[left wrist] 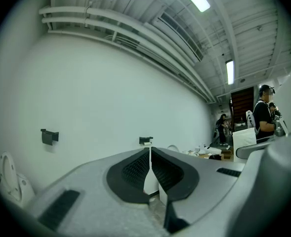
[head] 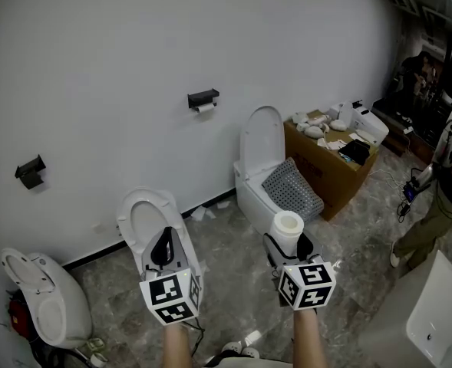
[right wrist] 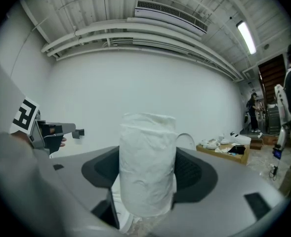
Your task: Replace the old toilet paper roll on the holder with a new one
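A black wall holder [head: 202,96] carries the thin old roll [head: 205,108] on the white wall, far ahead of both grippers. My right gripper [head: 288,245] is shut on a full white toilet paper roll [head: 288,227], which stands upright between the jaws [right wrist: 147,164]. My left gripper [head: 163,250] is shut with nothing in it, its pads meeting [left wrist: 149,152]. In the left gripper view the holder [left wrist: 145,140] shows small just above the jaw tips. The right gripper view catches the left gripper [right wrist: 49,132] at its left edge.
A second black holder [head: 30,171] hangs lower left on the wall. Several white toilets [head: 153,225] [head: 260,167] stand along the wall. A cardboard box [head: 329,163] with loose items sits right of them. A person [head: 440,198] stands at far right.
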Available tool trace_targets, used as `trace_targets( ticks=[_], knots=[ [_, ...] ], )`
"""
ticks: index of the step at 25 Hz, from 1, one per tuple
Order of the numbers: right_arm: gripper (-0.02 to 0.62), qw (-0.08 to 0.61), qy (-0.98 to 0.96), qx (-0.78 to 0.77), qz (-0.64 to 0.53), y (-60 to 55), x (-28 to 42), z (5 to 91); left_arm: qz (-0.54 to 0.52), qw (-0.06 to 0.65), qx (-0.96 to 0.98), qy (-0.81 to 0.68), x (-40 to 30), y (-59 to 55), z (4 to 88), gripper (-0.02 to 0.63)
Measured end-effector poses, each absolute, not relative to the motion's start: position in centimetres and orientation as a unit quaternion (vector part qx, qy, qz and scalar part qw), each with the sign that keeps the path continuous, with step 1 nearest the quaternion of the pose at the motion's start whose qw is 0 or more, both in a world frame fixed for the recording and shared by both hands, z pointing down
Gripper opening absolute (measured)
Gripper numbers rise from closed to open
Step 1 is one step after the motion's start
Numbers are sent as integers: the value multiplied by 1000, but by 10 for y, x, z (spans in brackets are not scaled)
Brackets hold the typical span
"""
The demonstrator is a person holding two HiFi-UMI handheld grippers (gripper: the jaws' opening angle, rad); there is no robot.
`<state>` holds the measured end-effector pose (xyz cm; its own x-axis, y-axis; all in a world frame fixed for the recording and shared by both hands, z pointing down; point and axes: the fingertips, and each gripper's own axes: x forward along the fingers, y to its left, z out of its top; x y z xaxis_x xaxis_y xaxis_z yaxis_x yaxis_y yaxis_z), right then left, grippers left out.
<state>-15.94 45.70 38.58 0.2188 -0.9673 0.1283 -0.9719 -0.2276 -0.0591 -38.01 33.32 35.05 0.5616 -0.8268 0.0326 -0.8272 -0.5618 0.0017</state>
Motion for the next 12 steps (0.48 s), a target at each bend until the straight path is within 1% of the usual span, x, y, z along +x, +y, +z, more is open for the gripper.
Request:
trace_targets(
  ticks=[2,3,4,5,6,7,8,12],
  knots=[
    [304,17,-621,780,69,453,-160,387,10,5,887,-461,-377,330,350,17],
    [304,17,-621,781,70,451,-160,388,6,8,890,-456,-375,329,350,81],
    [304,17,-621,781,70,448,-160,389,-1,14,893,-450,-374,326,350,186],
    [304,16,-620,781,71,445,-160,389,-8,22,895,-445,-373,323,350,235],
    [304,16,-619,782,70,441,-161,390,-14,28,896,-442,-374,318,350,259],
    [304,15,-618,783,70,437,-162,390,-17,31,897,-440,-375,314,350,281],
    [304,14,-616,784,69,433,-163,391,-18,31,897,-440,-377,309,351,288],
    [304,13,-608,791,68,423,-164,395,-15,24,898,-439,-382,295,354,290]
  ],
)
